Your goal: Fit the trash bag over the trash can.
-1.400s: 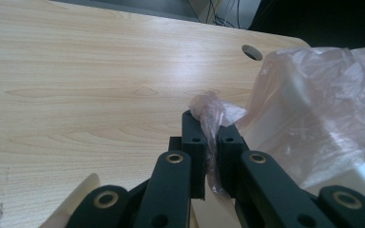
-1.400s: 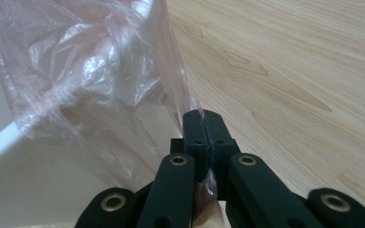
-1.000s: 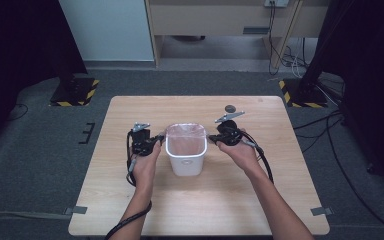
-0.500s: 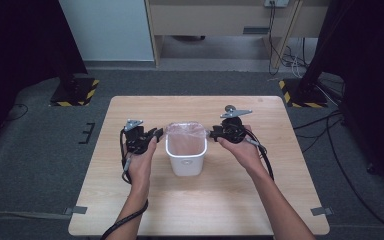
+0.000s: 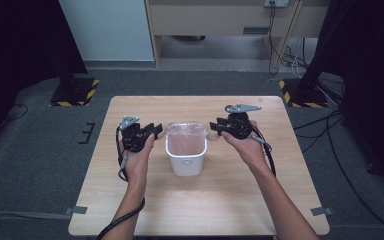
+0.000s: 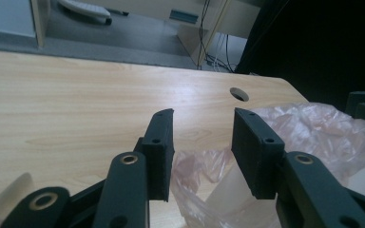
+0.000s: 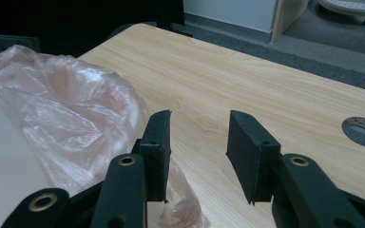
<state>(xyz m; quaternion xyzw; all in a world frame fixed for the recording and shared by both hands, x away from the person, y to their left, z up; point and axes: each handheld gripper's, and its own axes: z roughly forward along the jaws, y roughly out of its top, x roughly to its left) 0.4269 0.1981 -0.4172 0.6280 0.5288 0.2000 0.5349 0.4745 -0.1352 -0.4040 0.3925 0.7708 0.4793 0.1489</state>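
One white plastic bin (image 5: 186,155) stands mid-desk, rectangular and smooth, lined with one thin, crinkled pinkish bag (image 5: 185,131) whose edge spills over the rim; no writing is legible on it. Your left tool (image 5: 156,131) sits just left of the rim, jaws having just been opening, parted with bag film below the gap, not pinched. Your right tool (image 5: 215,126) sits just right, jaws parted, gripping nothing. The desk (image 5: 230,200) is pale wood-grain with one round cable hole (image 7: 362,130).
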